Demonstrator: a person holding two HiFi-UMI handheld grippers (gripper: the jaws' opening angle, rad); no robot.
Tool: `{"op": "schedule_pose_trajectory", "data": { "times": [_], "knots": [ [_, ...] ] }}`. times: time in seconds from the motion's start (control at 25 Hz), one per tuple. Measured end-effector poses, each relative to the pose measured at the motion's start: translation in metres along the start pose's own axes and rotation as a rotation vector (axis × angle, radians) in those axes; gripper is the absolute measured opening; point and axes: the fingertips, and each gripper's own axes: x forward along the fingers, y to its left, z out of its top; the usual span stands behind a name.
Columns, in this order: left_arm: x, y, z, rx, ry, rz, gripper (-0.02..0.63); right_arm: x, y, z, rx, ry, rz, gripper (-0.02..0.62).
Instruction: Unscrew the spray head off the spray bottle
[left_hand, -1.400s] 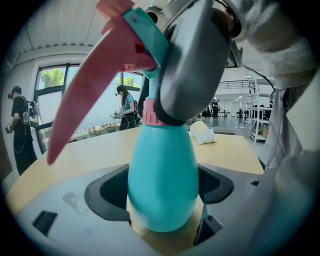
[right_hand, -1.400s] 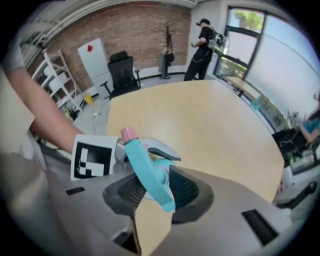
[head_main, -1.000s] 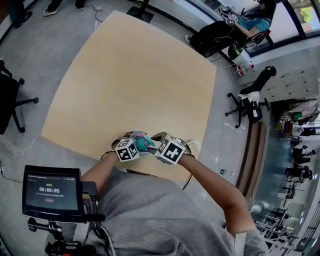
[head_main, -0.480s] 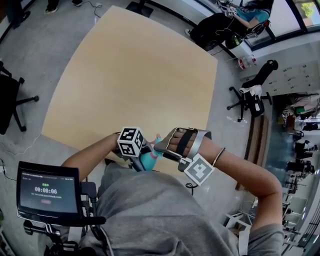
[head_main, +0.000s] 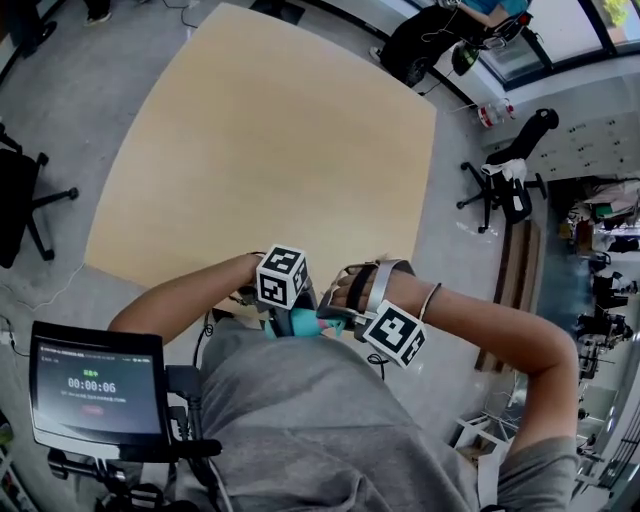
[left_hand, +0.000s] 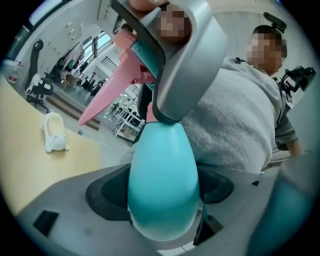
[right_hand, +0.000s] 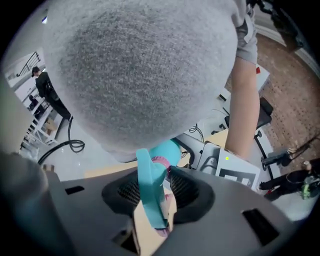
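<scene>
A teal spray bottle (head_main: 303, 322) with a pink and teal spray head is held up close to my chest, off the table's near edge. My left gripper (head_main: 283, 318) is shut on the bottle's round body (left_hand: 162, 185), which fills the space between its jaws. My right gripper (head_main: 325, 312) comes from the right and covers the spray head. Its jaws have just been closing, and the spray head (right_hand: 152, 195) sits pinched between the dark pads. The pink trigger (left_hand: 107, 92) sticks out to the left from under the right gripper's grey jaw.
The light wooden table (head_main: 270, 150) stretches ahead. A small white object (left_hand: 54, 132) lies on it. A screen showing a timer (head_main: 95, 385) hangs at my lower left. Office chairs (head_main: 30, 200) stand on the grey floor at both sides.
Both grippers have lifted the bottle from the table edge toward my chest. The right gripper has rolled over, so its marker cube now hangs at the lower right.
</scene>
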Motion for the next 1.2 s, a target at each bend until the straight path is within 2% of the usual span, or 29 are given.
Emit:
{"op": "schedule_pose_trajectory", "data": {
  "times": [0.16, 0.32, 0.52, 0.68, 0.76, 0.96, 1.12, 1.2],
  "knots": [
    [0.004, -0.002, -0.004, -0.013, -0.002, -0.014, 0.379, 0.004, 0.000, 0.004, 0.046, -0.007, 0.003, 0.140],
    [0.008, -0.003, -0.006, -0.017, -0.026, 0.008, 0.377, 0.008, -0.003, 0.010, 0.242, 0.003, 0.046, 0.133],
    [0.010, -0.005, -0.006, -0.057, -0.055, 0.004, 0.377, 0.014, -0.004, 0.009, 0.492, -0.017, 0.147, 0.133],
    [0.010, -0.005, -0.005, -0.069, -0.061, 0.004, 0.377, 0.015, -0.004, 0.007, 0.626, -0.032, 0.202, 0.133],
    [0.008, -0.002, -0.004, -0.084, -0.089, 0.010, 0.377, 0.016, -0.004, 0.004, 0.609, -0.047, 0.193, 0.135],
    [0.003, 0.003, -0.003, -0.159, -0.175, -0.013, 0.377, 0.007, -0.009, -0.003, 0.410, -0.091, 0.081, 0.146],
    [0.003, 0.003, -0.003, -0.165, -0.199, -0.026, 0.377, 0.007, -0.012, 0.002, 0.337, -0.087, 0.061, 0.139],
    [0.004, 0.003, -0.004, -0.169, -0.200, -0.028, 0.378, 0.010, -0.009, 0.002, 0.349, -0.086, 0.072, 0.129]
  ]
}}
